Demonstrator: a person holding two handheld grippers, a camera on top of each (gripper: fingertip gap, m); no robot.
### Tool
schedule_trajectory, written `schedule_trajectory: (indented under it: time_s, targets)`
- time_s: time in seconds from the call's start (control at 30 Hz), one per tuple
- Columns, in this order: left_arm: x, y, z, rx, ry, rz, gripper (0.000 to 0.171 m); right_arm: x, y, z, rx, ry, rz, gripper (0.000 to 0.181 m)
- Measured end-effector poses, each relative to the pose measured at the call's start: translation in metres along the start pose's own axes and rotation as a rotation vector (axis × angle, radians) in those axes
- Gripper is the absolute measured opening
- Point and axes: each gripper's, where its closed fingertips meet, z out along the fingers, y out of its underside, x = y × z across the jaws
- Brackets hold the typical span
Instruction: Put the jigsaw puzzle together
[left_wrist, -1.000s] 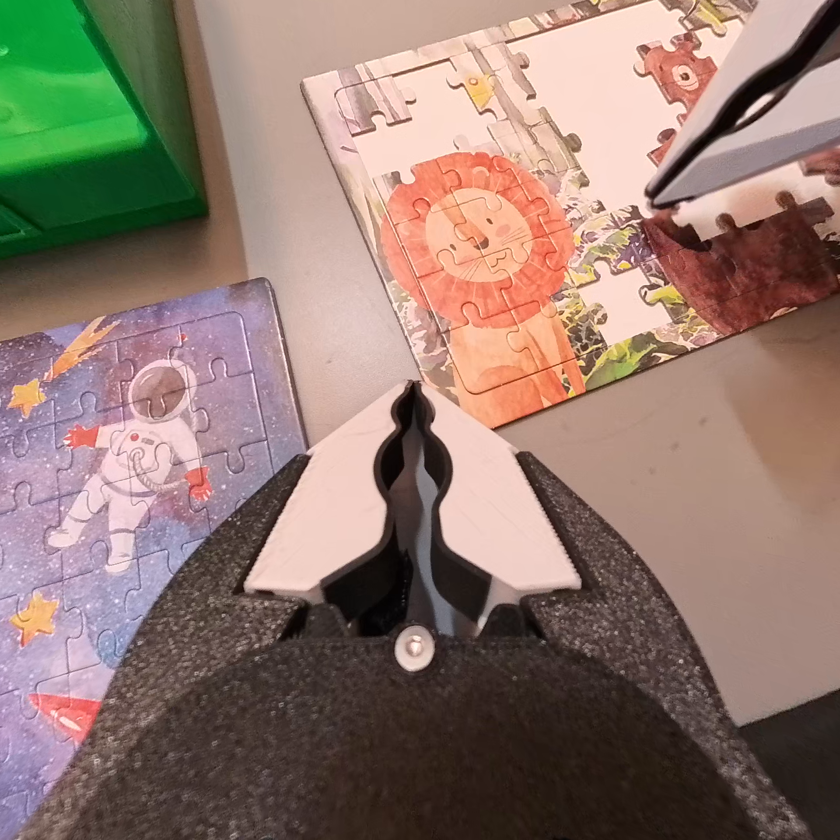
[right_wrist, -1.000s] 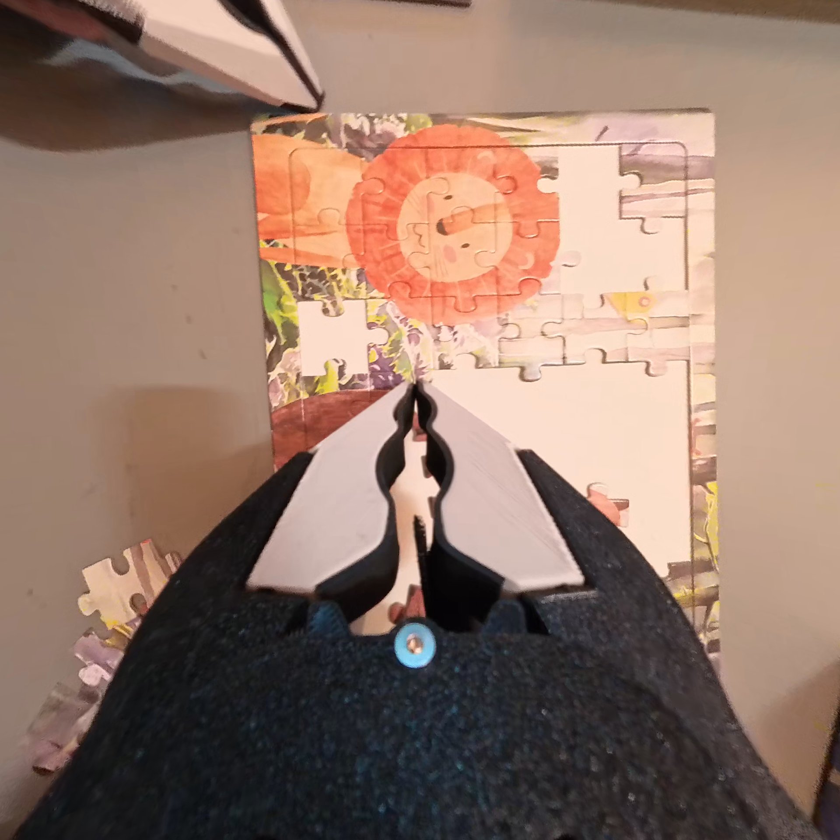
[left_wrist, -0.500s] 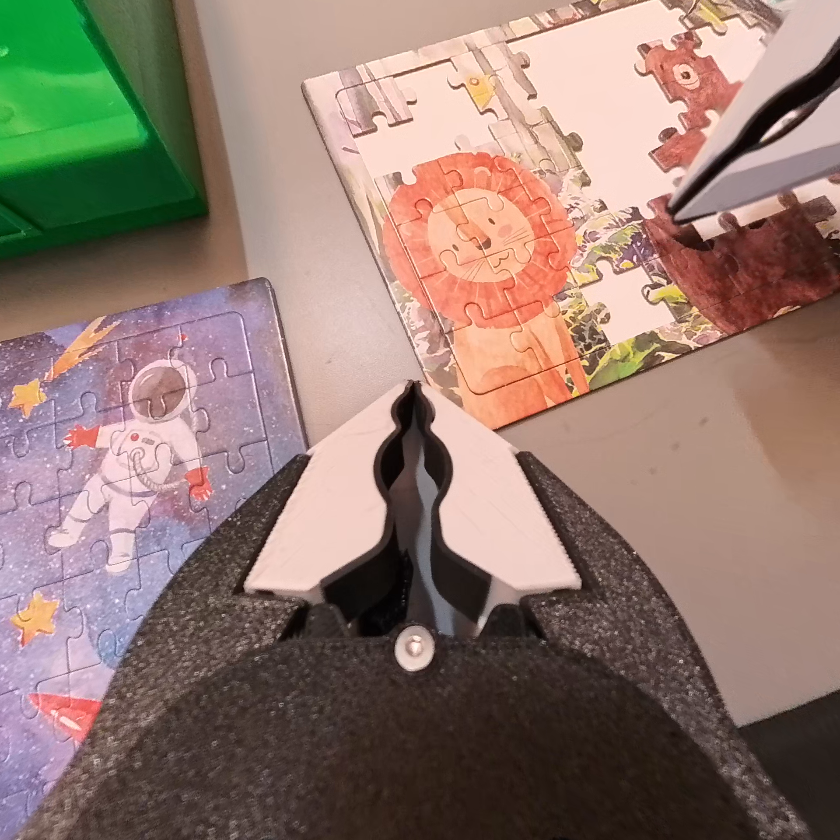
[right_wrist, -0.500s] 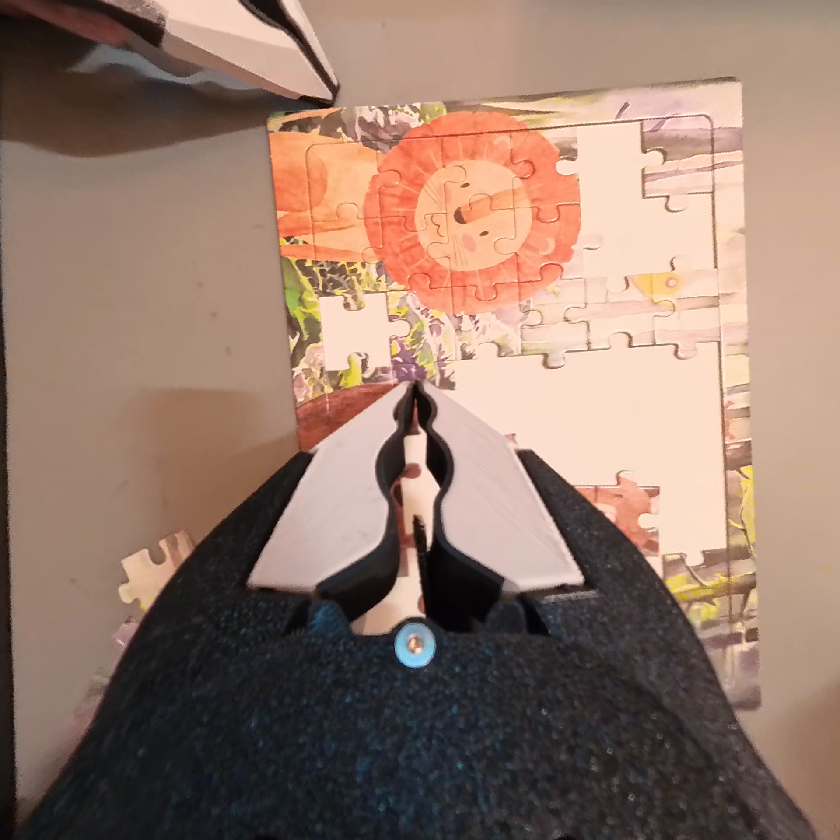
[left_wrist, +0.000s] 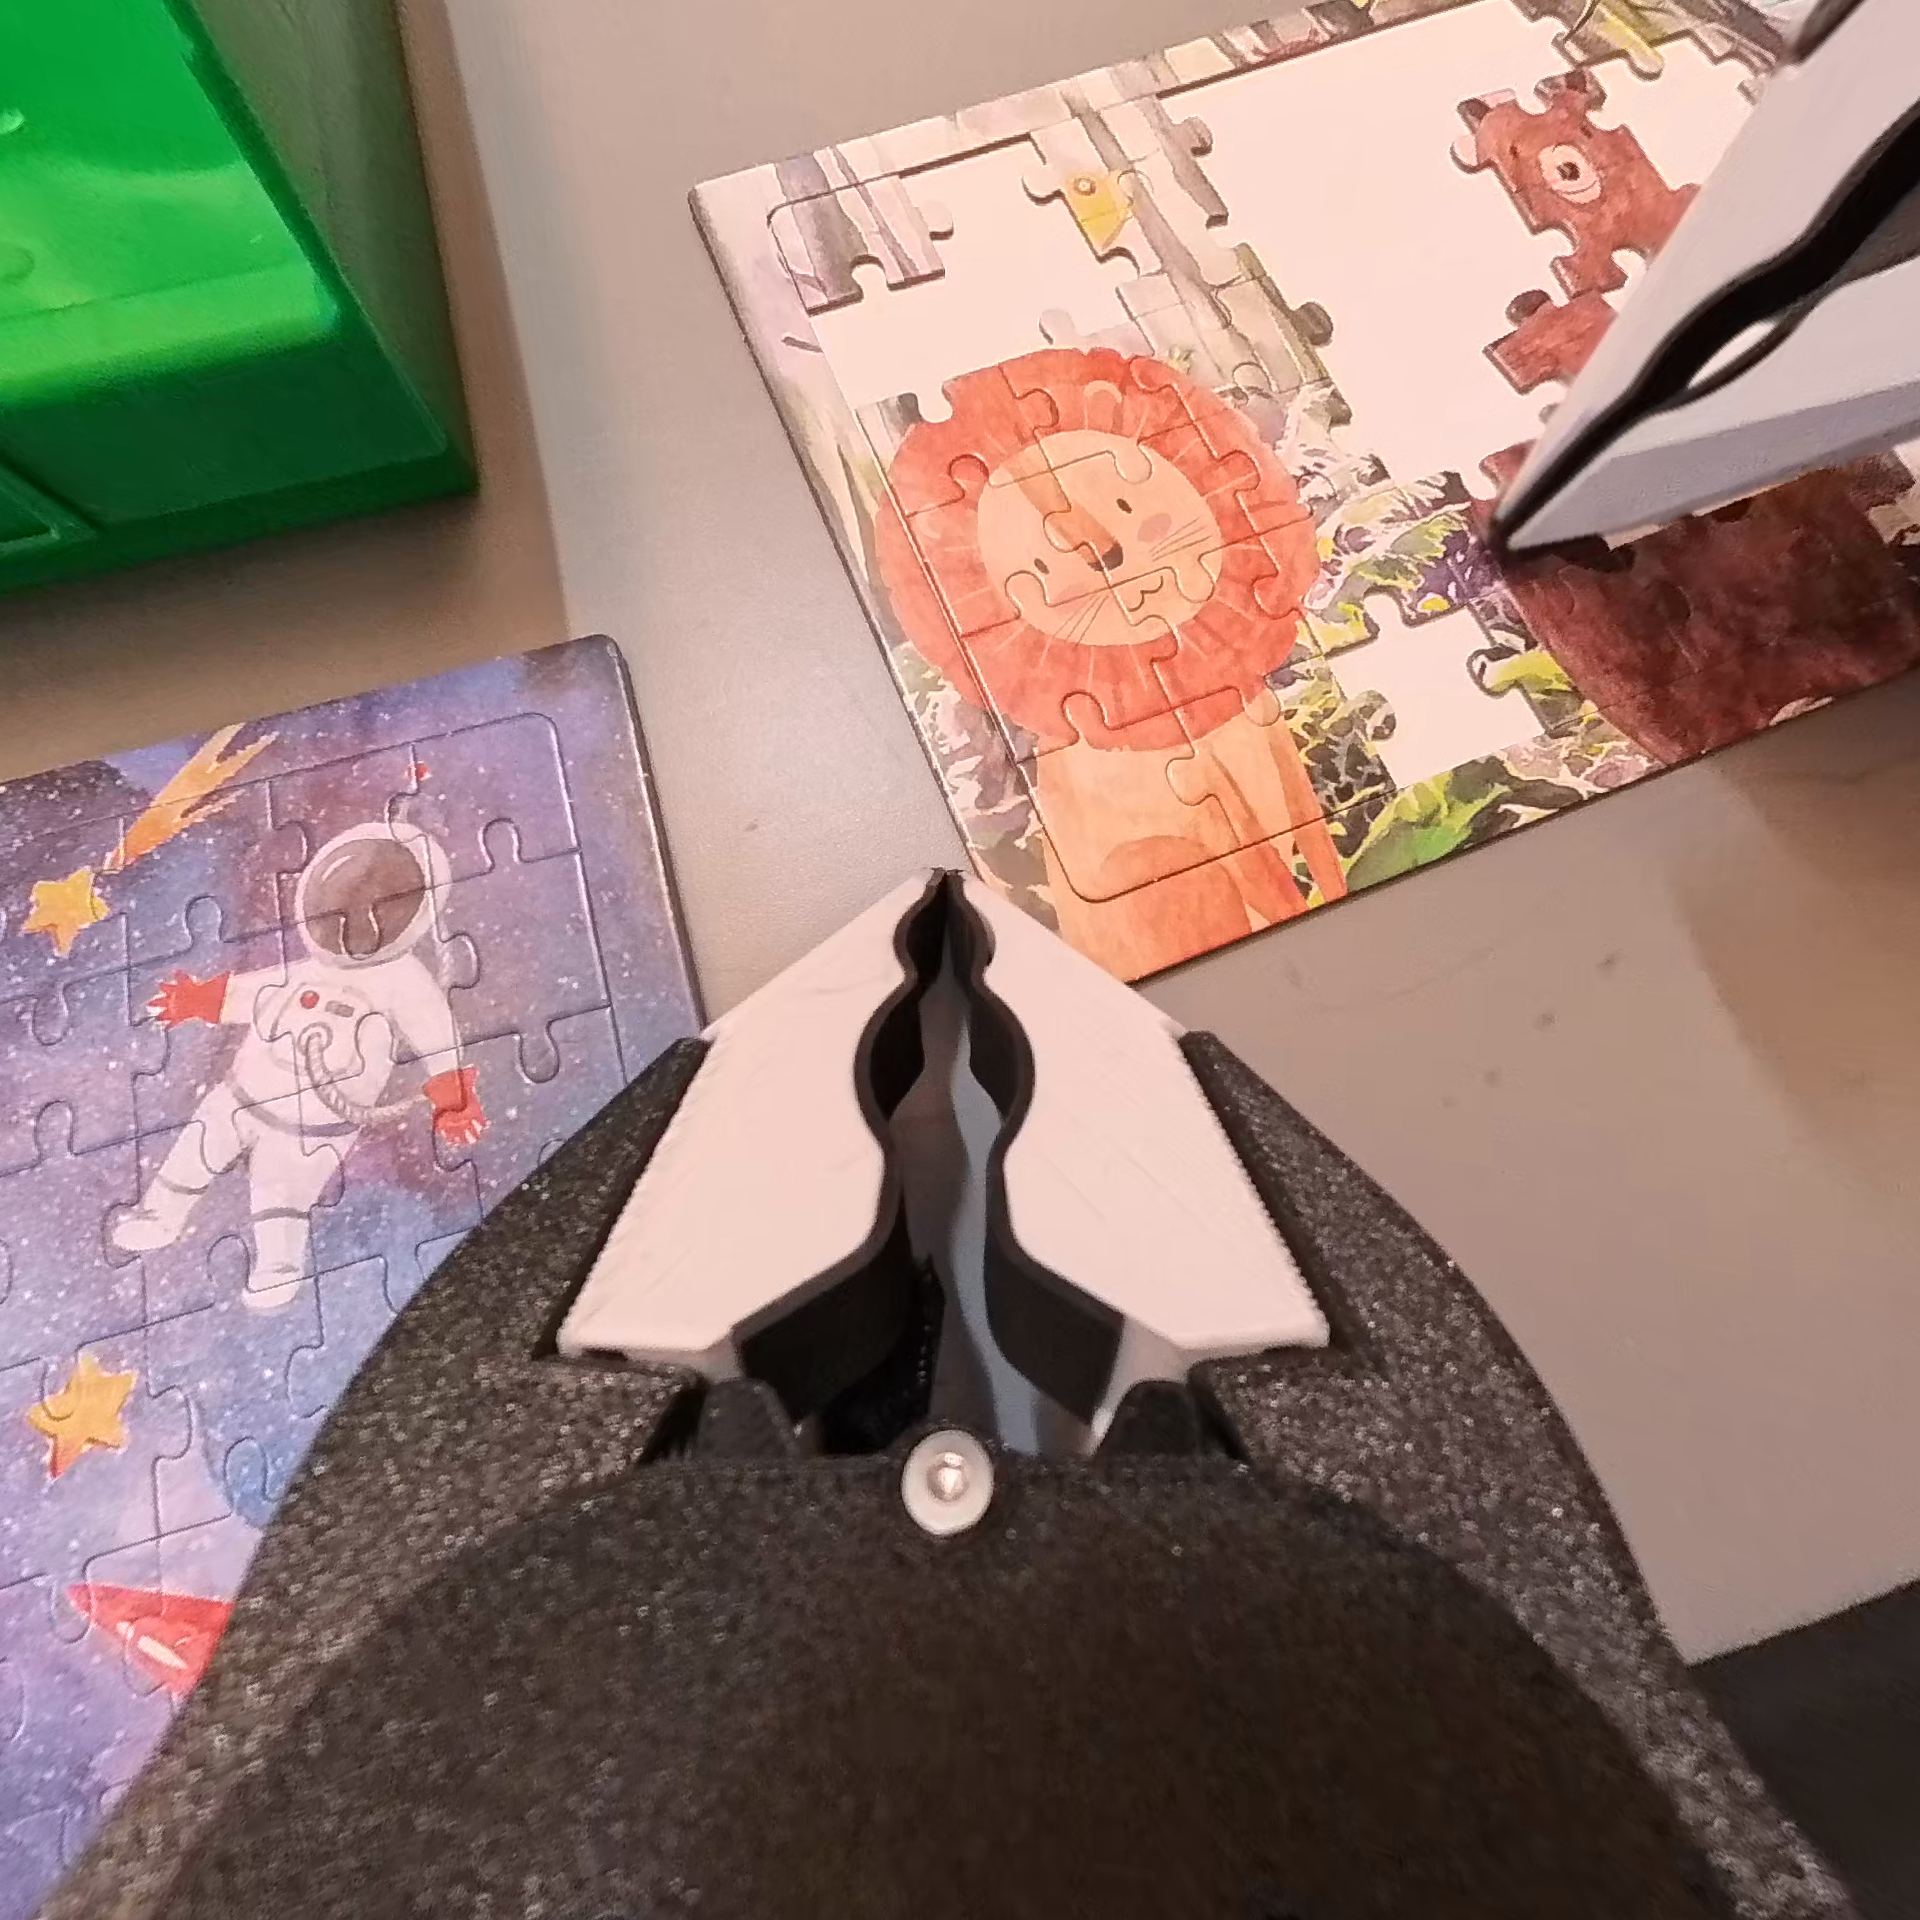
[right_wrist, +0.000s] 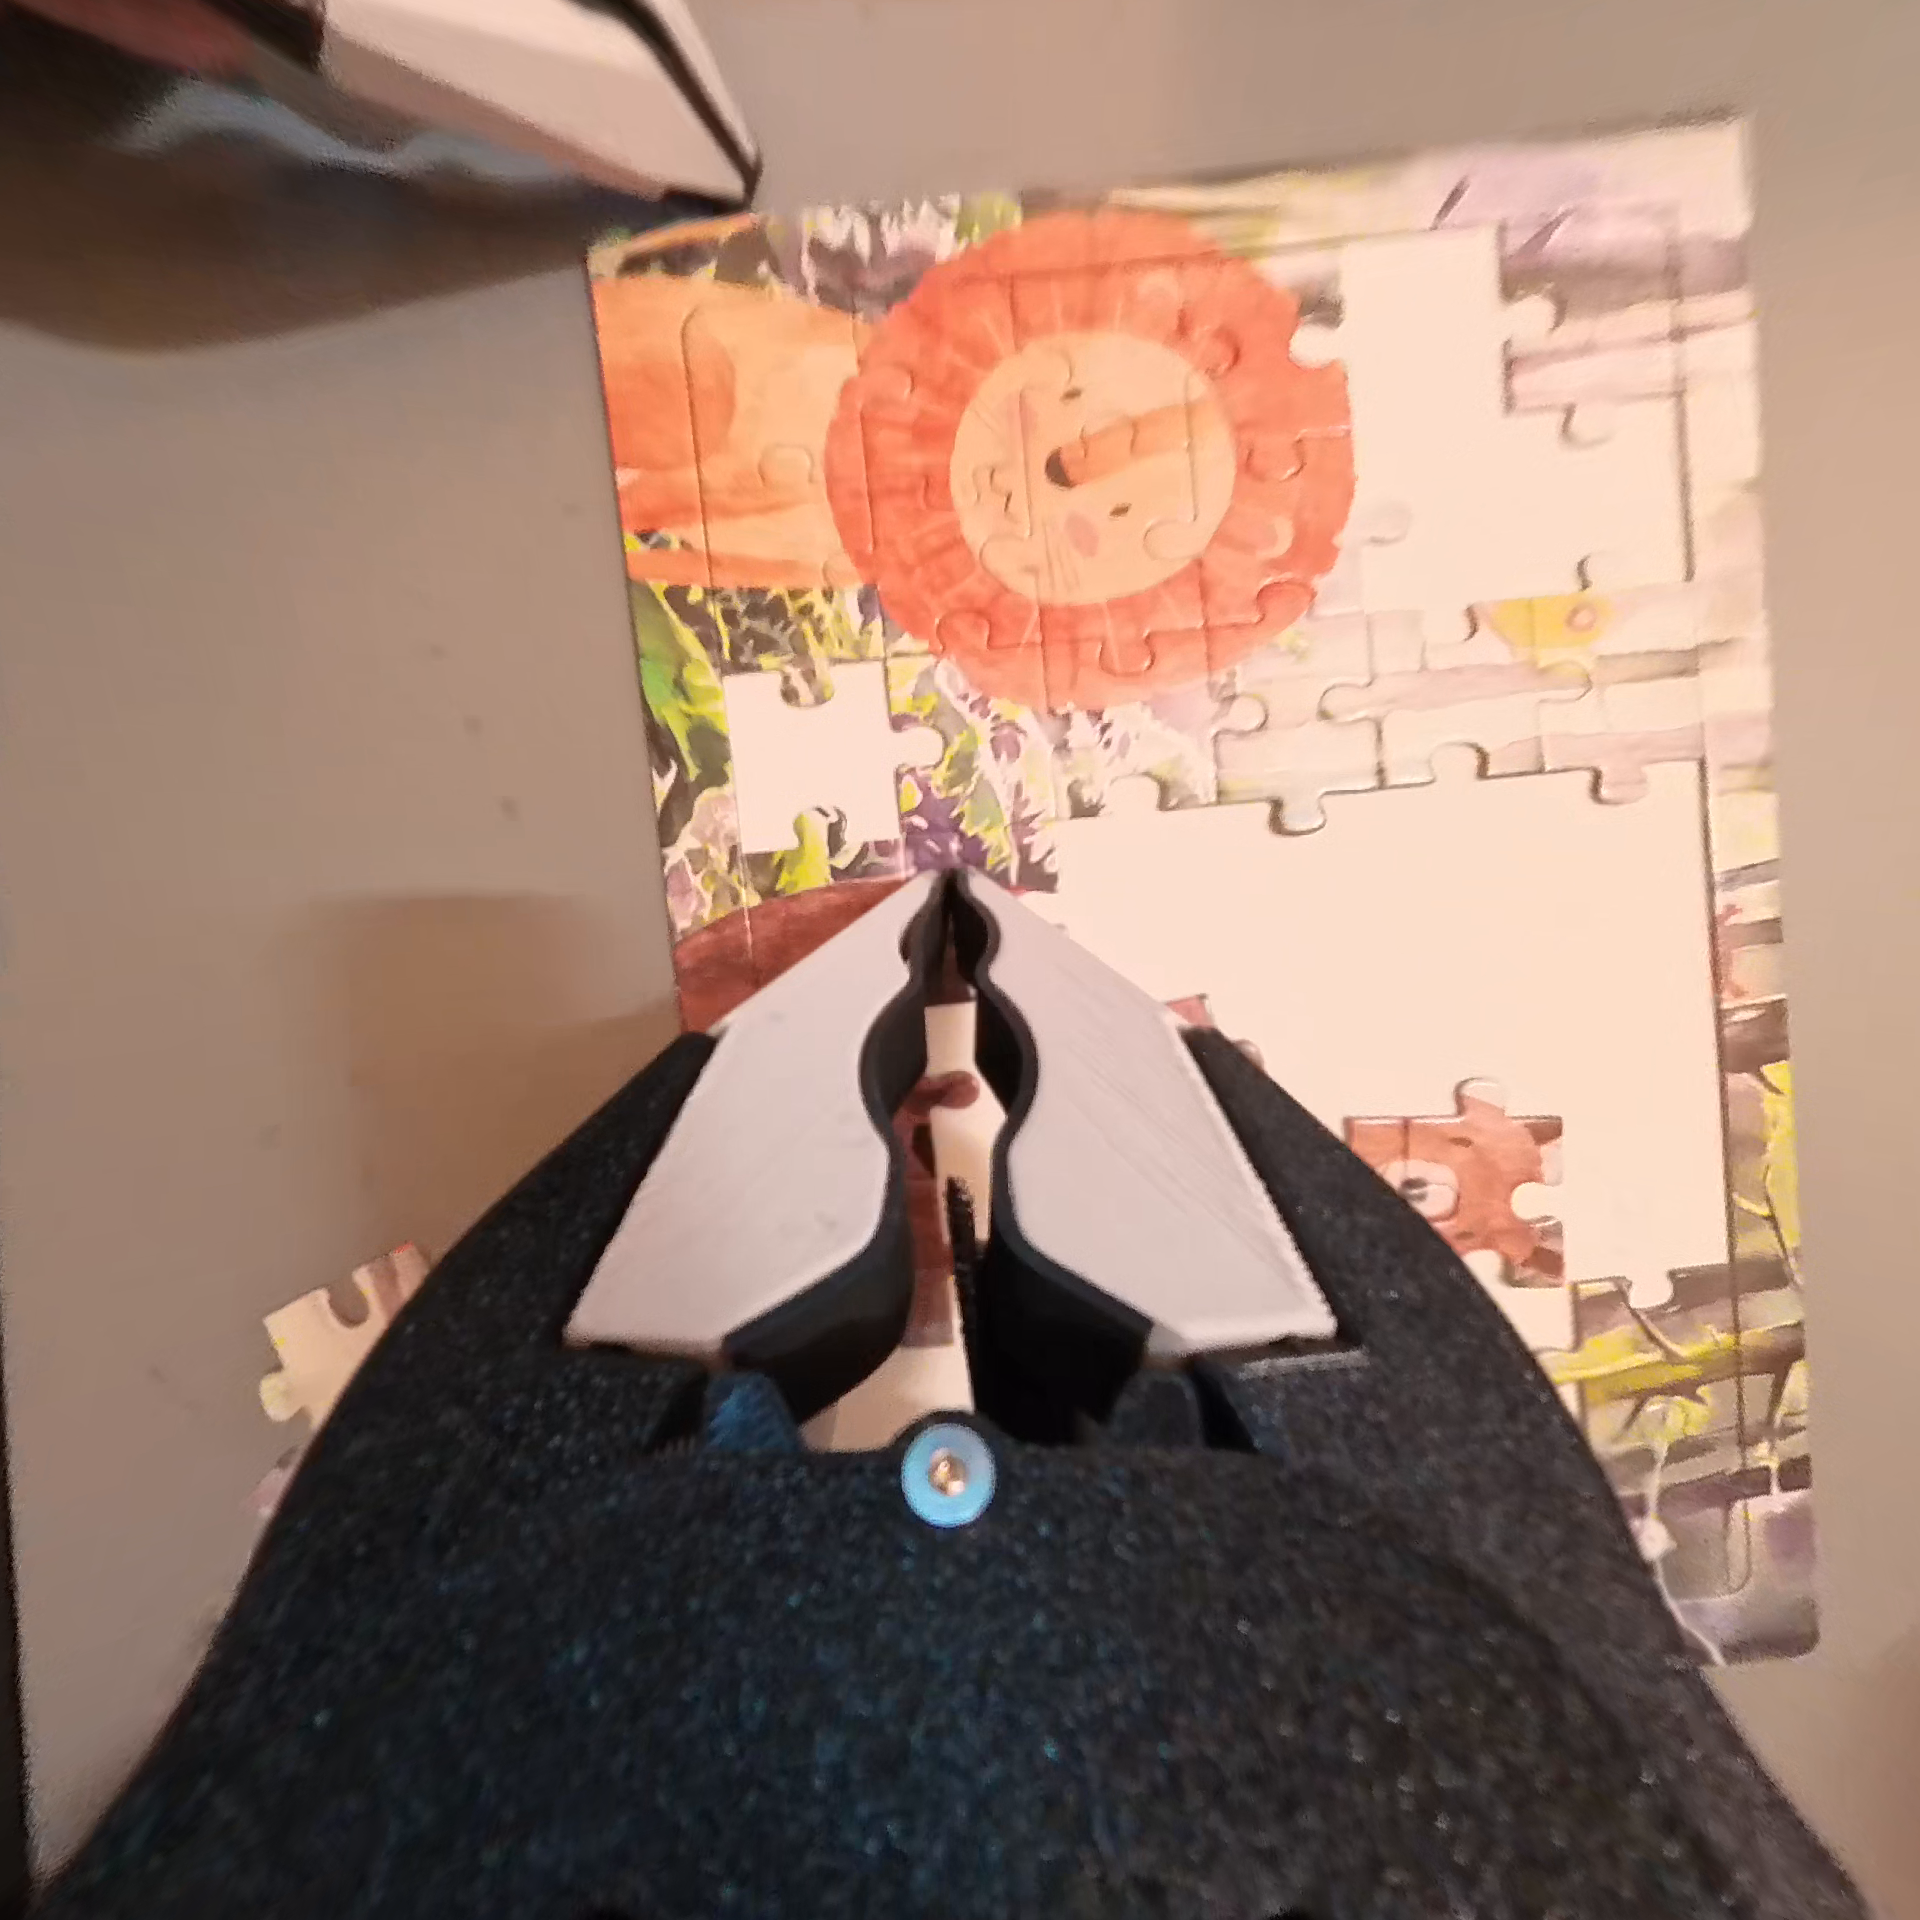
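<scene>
Grey-beige table (left_wrist: 1455, 1195), smooth, faintly scuffed. On it, flat: a partly filled lion jigsaw puzzle (left_wrist: 1122, 582) in its frame, white gaps showing; just beside its near corner, a finished astronaut puzzle (left_wrist: 312, 987), apart from the first. Farther back on the left, a green plastic box (left_wrist: 187, 312). In the right wrist view, loose puzzle pieces (right_wrist: 332, 1320) by the lion board's left edge.

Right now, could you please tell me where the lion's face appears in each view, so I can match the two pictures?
Left wrist view: the lion's face sits upright, right of centre in the upper half.
Right wrist view: the lion's face lies turned on its side, upper centre.
Shared landmark: the brown bear-face piece, alone in the white gap.
</scene>
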Motion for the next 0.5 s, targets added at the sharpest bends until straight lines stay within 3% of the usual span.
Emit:
schedule_trajectory:
  time_s: [0.1,0.2,0.3,0.4,0.43,0.5]
  targets:
    - [0.0,0.0,0.0,0.0,0.006,-0.007,0.0,0.007,-0.002,-0.013,0.011,0.049,0.016,0.0]
    - [0.0,0.0,0.0,0.001,0.01,-0.011,0.0,0.015,-0.012,-0.05,0.096,0.153,0.055,0.0]
    - [0.0,0.0,0.0,0.001,0.004,-0.005,0.0,0.026,-0.015,-0.102,0.226,0.407,0.064,0.0]
    - [0.0,0.0,0.0,0.001,-0.009,0.01,0.0,0.014,-0.006,-0.154,0.403,0.633,0.098,0.0]
    - [0.0,0.0,0.0,0.001,-0.014,0.017,0.0,0.004,0.001,-0.162,0.452,0.642,0.136,0.0]
    - [0.0,0.0,0.0,0.001,-0.022,0.025,0.0,-0.022,0.022,-0.151,0.476,0.514,0.255,0.004]
